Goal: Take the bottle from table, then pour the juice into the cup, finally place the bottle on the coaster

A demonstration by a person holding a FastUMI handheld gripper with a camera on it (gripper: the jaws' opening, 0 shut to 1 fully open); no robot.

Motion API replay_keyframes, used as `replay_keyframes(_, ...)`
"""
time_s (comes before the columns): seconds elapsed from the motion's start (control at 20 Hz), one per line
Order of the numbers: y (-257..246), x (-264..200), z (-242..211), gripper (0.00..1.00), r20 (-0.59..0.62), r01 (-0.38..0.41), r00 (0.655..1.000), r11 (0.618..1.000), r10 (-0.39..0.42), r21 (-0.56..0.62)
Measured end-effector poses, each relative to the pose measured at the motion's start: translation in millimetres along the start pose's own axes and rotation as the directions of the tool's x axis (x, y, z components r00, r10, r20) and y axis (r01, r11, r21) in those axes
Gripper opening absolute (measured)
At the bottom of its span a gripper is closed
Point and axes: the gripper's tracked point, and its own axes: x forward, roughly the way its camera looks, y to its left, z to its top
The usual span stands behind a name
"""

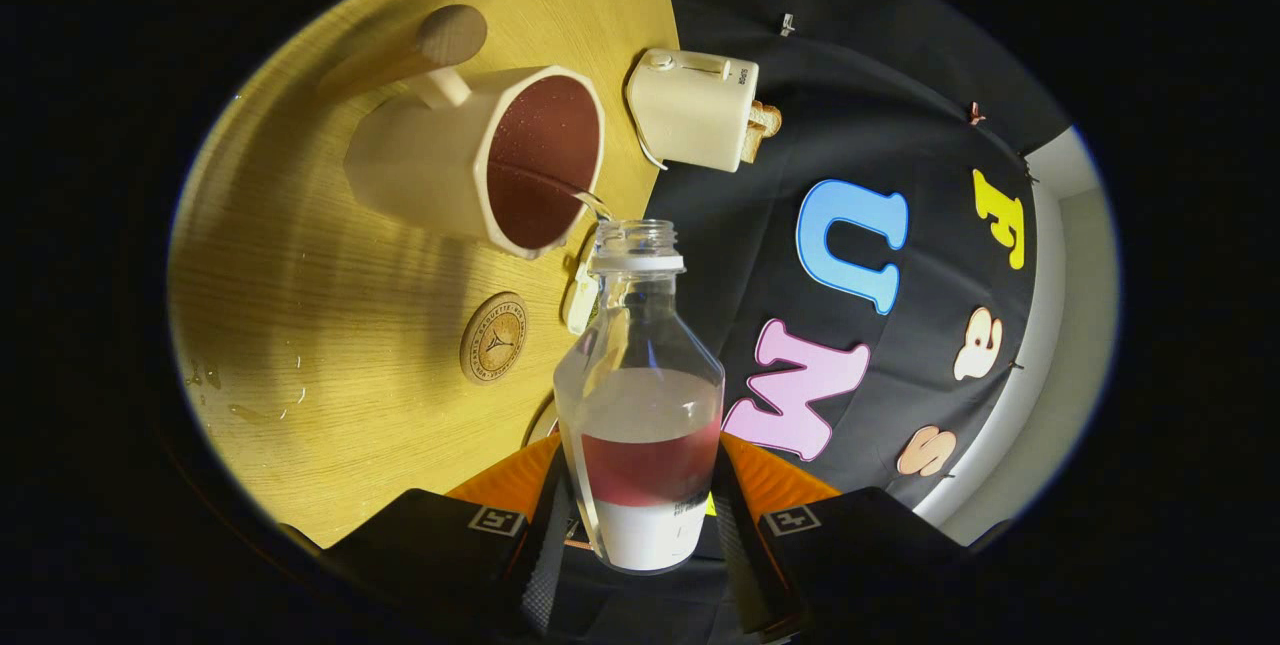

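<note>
Tool clamps bottle between both fingers, tilted; thin red juice stream enters cup; coaster on counter beside.

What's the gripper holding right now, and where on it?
The gripper is shut on the bottle, both fingers pressing its lower body near the base, mouth tipped toward the cup.

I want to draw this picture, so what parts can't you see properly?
- Bottle: its base and where the fingers press are hidden by the gripper shut on it.
- Cup: how deep the juice is; the wall hides it.
- Coaster: its printed ring is too small to read.
- Toaster: its far side faces away.
- Small wet spots on the table: too faint to tell what they are.
</note>
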Motion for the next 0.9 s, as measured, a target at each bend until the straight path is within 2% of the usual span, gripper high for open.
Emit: replay_keyframes(0.9, -17.0, 1.4, 10.7, 0.71, 0.087, 0.084, 0.994, 0.984, -0.071, -0.157)
